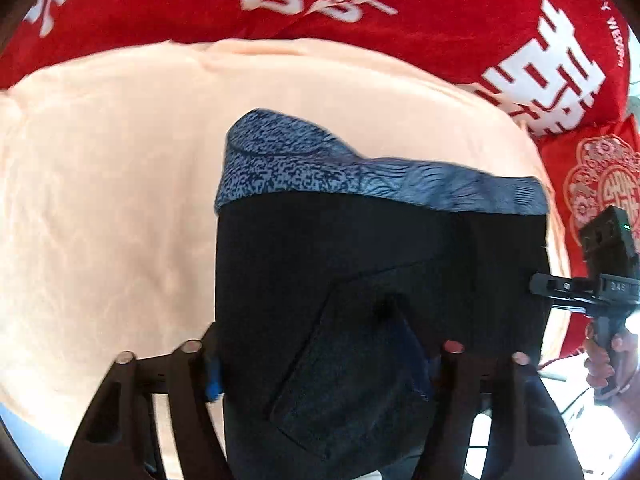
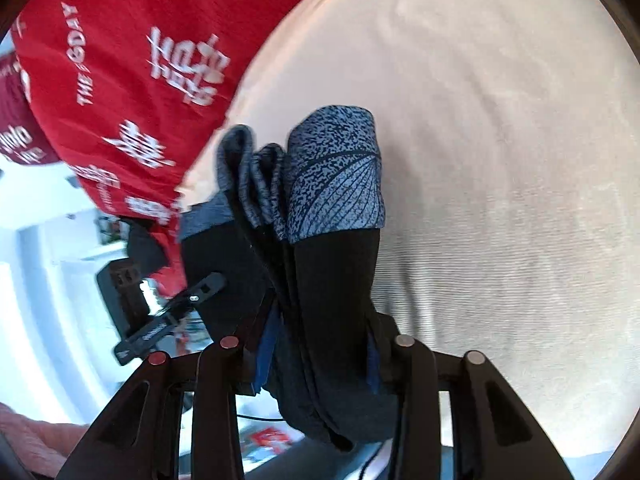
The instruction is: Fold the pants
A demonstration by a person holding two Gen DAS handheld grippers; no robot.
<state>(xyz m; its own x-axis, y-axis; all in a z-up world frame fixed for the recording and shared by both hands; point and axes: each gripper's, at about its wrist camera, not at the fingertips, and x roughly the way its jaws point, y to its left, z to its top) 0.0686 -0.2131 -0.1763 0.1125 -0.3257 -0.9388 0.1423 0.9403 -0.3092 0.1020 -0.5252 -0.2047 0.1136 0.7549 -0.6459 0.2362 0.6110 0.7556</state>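
Black fabric fills the jaws of both handheld tools: the left gripper (image 1: 324,354) is clamped on the near end of the pants (image 1: 360,280), its two fingers pressed against either side of the bunched dark cloth, with a strip of blue pad showing on the left finger (image 1: 212,376). The right gripper (image 2: 316,346) likewise pinches a thick gather of the same garment between its fingers. In the left wrist view, the right gripper's body (image 1: 600,280) sits at the pants' right edge, held by a hand (image 1: 612,360).

The pants lie over a peach blanket (image 1: 120,200), folded into a compact block. Their long axis runs away from the tools, and the far end finishes in a blue-grey speckled band (image 1: 304,160) that points toward the far side of the scene. From the right wrist, the folded layers appear edge-on, stacked side by side, each ending in the speckled band (image 2: 340,172).

Beyond the blanket, at the far edge, lies a red cloth (image 1: 400,32) printed with white characters.
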